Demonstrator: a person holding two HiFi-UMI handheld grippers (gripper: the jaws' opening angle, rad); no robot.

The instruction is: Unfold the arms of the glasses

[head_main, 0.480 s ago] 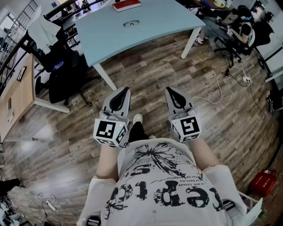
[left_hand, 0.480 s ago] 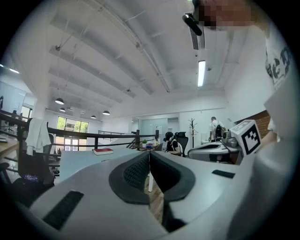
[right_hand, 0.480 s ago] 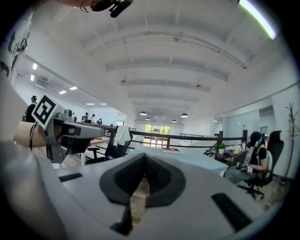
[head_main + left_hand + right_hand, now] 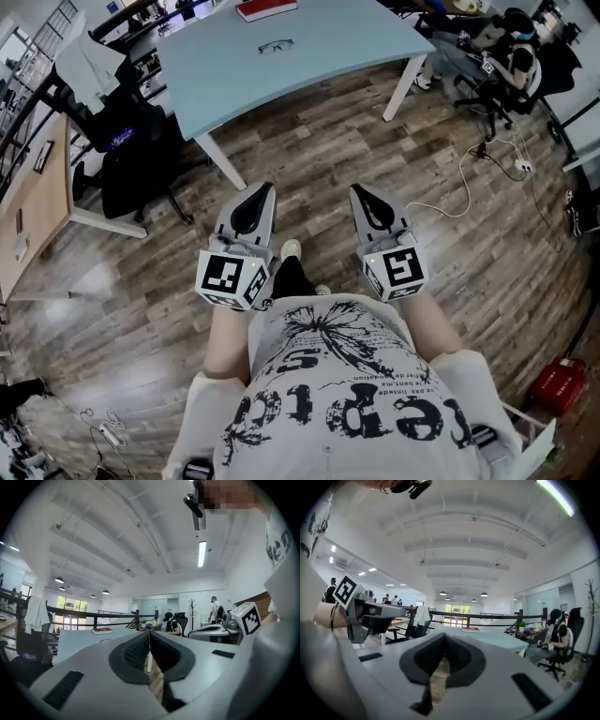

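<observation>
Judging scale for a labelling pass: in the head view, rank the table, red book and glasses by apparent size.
1. table, by far the largest
2. red book, at the frame's top edge
3. glasses, smallest, a thin outline

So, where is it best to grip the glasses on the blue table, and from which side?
Probably the frame front near the bridge, from above on the near side: the glasses lie flat on the table, clear of the book. Arm pose is too small to tell.
</observation>
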